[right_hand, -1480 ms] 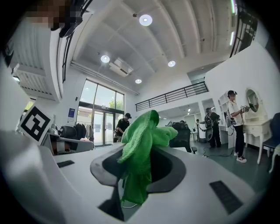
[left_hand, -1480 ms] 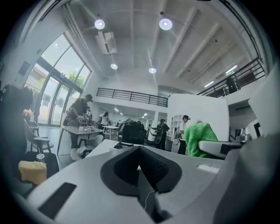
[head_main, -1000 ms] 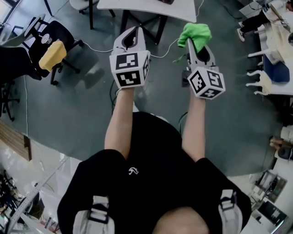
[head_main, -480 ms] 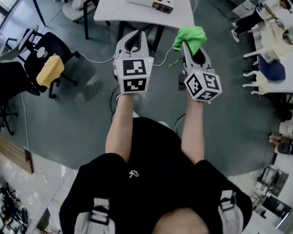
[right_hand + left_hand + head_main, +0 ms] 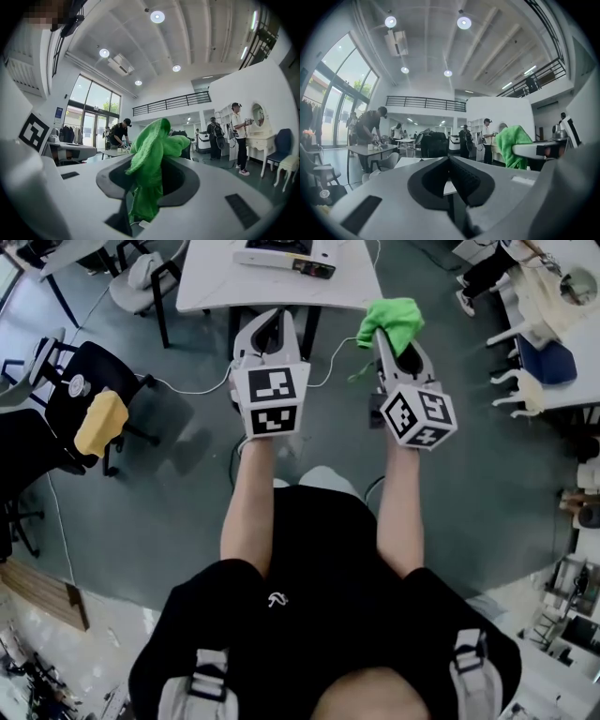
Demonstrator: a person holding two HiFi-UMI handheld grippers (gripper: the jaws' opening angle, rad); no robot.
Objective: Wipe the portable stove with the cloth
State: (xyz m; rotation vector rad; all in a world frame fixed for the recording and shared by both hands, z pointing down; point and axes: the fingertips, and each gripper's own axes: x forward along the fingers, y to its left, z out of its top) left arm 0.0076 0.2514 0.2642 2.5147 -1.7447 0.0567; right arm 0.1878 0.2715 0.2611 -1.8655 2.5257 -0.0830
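The portable stove (image 5: 281,255), pale with a dark burner, lies on a white table (image 5: 216,287) at the top of the head view. Both grippers are held up in front of the person, short of the table. My left gripper (image 5: 271,322) is shut with nothing in it; in the left gripper view its jaws (image 5: 451,185) meet. My right gripper (image 5: 387,334) is shut on a bright green cloth (image 5: 392,315). The cloth (image 5: 152,150) bunches above and between the jaws of the right gripper (image 5: 146,192). It also shows as a green cloth (image 5: 511,145) in the left gripper view.
A black office chair with a yellow cushion (image 5: 98,420) stands at the left, another chair (image 5: 141,273) by the table. Cables (image 5: 192,390) run over the grey floor. White furniture (image 5: 539,352) stands at the right. Several people (image 5: 370,126) work at tables far off.
The table has slid further into the head view and the stove now shows on it. Both grippers keep their hold and pose; the cloth stays in the right one.
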